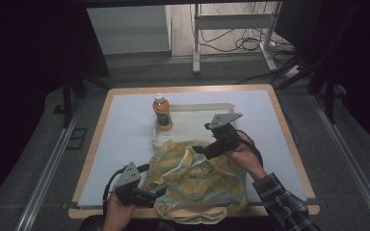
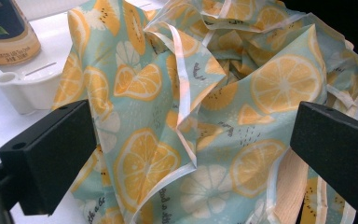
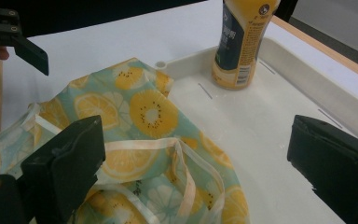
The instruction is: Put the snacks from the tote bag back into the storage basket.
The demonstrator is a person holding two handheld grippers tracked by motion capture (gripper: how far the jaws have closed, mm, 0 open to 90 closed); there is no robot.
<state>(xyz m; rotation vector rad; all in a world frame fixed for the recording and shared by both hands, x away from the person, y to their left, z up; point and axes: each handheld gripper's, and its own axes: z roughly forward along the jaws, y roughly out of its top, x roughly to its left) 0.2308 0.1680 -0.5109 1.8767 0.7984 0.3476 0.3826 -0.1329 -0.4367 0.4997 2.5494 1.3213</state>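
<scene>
Both claws, left (image 1: 155,192) and right (image 1: 198,149), gape wide over the bag (image 1: 197,180) on a white table (image 1: 125,134); dark room, forearms low.

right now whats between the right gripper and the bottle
In the right gripper view, bare white tray floor lies between the open right gripper and the bottle; the fruit-print bag lies off to one side.
</scene>
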